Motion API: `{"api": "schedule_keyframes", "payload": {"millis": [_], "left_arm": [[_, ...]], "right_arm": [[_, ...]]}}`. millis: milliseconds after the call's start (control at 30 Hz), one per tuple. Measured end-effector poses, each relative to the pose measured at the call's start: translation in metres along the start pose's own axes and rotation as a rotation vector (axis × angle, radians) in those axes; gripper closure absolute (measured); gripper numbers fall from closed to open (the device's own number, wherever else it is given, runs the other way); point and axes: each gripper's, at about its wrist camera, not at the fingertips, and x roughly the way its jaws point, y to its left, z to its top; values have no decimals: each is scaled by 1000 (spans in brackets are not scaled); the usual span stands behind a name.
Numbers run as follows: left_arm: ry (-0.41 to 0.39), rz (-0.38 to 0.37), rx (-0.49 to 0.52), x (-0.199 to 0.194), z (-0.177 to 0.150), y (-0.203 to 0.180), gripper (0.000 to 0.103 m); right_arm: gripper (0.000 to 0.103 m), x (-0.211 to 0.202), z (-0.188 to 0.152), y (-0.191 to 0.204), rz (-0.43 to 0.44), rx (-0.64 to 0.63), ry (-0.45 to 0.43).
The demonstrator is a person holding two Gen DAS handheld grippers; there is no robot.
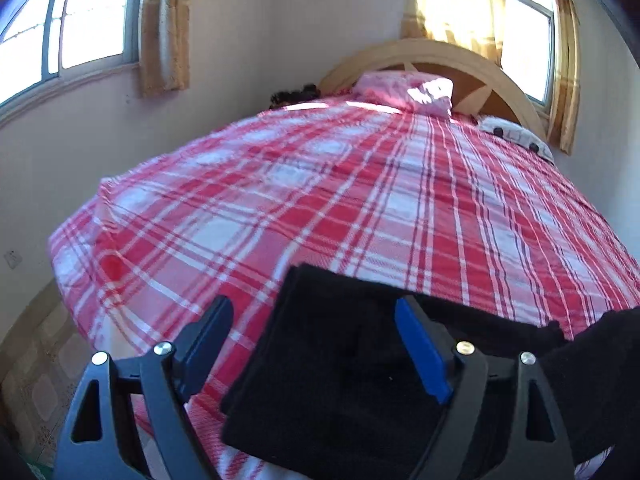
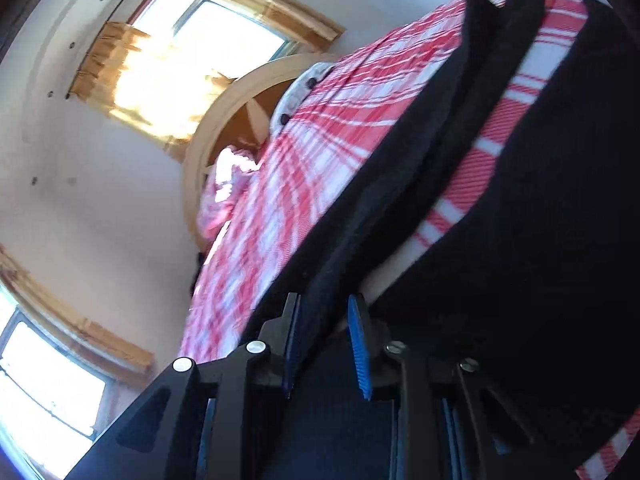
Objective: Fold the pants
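Observation:
Black pants (image 1: 332,360) lie folded on the red-and-white checked bedspread (image 1: 320,200) near the bed's front edge. My left gripper (image 1: 312,312) is open, its jaws wide apart over the left edge of the pants, holding nothing. In the right wrist view, tilted sideways, my right gripper (image 2: 322,312) is shut on a thick fold of the black pants (image 2: 420,152), which runs up between the blue pads (image 2: 358,352) and away across the bedspread (image 2: 320,140). More black cloth fills the right side of that view.
A wooden headboard (image 1: 432,56) and a pink pillow (image 1: 404,88) are at the far end of the bed. A white spotted cloth (image 1: 516,136) lies at the far right corner. Windows with yellow curtains (image 1: 452,4) are behind. Tiled floor (image 1: 36,360) lies to the left.

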Motion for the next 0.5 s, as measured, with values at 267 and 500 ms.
{"api": "schedule_keyframes", "payload": {"millis": [267, 500], "left_arm": [[63, 57, 69, 23, -25, -20, 6], [77, 25, -2, 28, -27, -4, 0]], "right_arm": [[67, 18, 0, 14, -1, -80, 32], [95, 25, 0, 24, 78, -156, 73]]}}
